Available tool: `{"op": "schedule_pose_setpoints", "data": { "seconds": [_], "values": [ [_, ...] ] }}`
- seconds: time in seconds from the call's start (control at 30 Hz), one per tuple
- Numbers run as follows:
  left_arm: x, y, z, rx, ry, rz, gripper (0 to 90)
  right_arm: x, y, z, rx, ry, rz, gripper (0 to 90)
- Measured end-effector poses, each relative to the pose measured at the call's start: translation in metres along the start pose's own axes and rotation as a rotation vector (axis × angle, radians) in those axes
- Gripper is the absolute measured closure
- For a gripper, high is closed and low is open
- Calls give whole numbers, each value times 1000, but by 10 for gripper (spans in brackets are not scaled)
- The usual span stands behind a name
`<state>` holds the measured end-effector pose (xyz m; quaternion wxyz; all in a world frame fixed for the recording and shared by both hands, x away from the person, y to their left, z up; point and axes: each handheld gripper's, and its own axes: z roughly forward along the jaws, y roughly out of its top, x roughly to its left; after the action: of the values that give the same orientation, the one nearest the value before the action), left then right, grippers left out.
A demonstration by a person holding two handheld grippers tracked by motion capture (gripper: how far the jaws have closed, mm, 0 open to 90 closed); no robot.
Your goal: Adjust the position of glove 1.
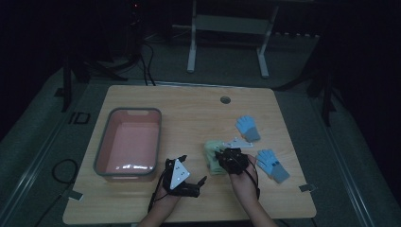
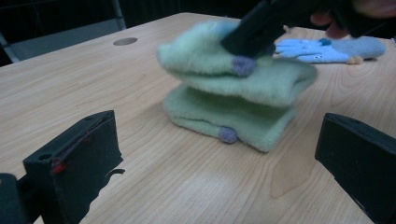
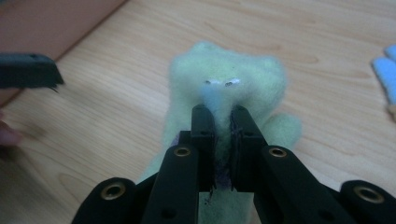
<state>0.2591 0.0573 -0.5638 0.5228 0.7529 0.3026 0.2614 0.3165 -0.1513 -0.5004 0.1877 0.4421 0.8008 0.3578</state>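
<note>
**A:** Fingers first: how do they stand?

**B:** On the right gripper (image 3: 219,116) the 2 jaws are pinched tight on a green glove (image 3: 229,79), with its fleece bunched between the pads. On the left gripper (image 2: 219,154) the 2 jaws stand wide apart with bare wood between them.

**A:** Go from the biggest thing down. What room is there?

**B:** Biggest is the table (image 1: 189,109). Its far half is open wood, with just a small round hole (image 1: 225,100) near the far edge. Next comes the pink bin (image 1: 127,142) on the left side, its near wall close to the left gripper (image 1: 182,177). That gripper sits near the front edge.

**A:** And the gloves?

**B:** 2 green ones sit right of centre. In the left gripper view the lower green glove (image 2: 229,116) lies flat on the wood, and the held one hangs just above it, blurred. I cannot tell if they touch. From the high view the right gripper (image 1: 231,158) sits over that green pile.

**A:** Anything crowding the right edge?

**B:** 2 blue gloves. The far blue glove (image 1: 247,127) lies beyond the green pile, and the near blue glove (image 1: 273,164) lies just right of the right hand (image 1: 243,182), short of the table's right edge.
</note>
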Motion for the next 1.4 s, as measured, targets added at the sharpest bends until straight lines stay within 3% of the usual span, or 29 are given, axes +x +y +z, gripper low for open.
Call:
{"op": "schedule_pose_setpoints", "data": {
  "seconds": [0.23,0.37,0.5,0.53,0.63,0.67,0.73,0.77,0.87,0.97,1.03,1.1,1.13,1.17,1.27,1.33,1.37,1.4],
  "values": [
    [-1,0,0,3,4,11,4,-3,-9,17,51,1,17,805],
    [-2,0,0,4,4,10,4,-1,-15,25,71,-12,-10,792],
    [-2,1,1,14,4,23,4,-7,-19,28,75,7,8,765],
    [-3,1,2,21,10,37,4,-8,-18,27,78,21,5,707],
    [-4,1,3,32,17,49,4,-10,-16,23,69,39,12,658],
    [-3,1,2,33,28,36,4,-12,-14,19,67,51,-2,591],
    [0,1,1,30,29,1,4,-14,-13,17,61,60,0,570],
    [3,1,1,54,38,-14,4,-18,-10,12,44,78,3,477],
    [4,1,3,84,47,-1,5,-20,-8,9,31,97,-2,401],
    [2,3,4,124,66,22,4,-29,-4,4,0,143,-8,225],
    [1,6,2,110,60,21,5,-30,-4,3,-19,144,-15,187],
    [1,10,1,107,24,10,4,-34,-3,2,-22,152,-27,160],
    [1,13,0,102,-74,-5,4,-36,-2,1,-36,168,-28,153],
    [-1,15,-1,102,-98,8,4,-37,-1,2,-38,176,-70,144],
    [-6,18,-2,104,-115,38,4,-40,1,3,-57,175,-134,133],
    [-6,19,-2,104,-140,37,4,-42,2,2,-62,182,-133,133],
    [-5,20,-1,102,-181,30,4,-44,4,2,-56,202,-126,129],
    [-5,21,1,111,-177,35,4,-48,7,1,-53,202,-122,124]
  ]
}}
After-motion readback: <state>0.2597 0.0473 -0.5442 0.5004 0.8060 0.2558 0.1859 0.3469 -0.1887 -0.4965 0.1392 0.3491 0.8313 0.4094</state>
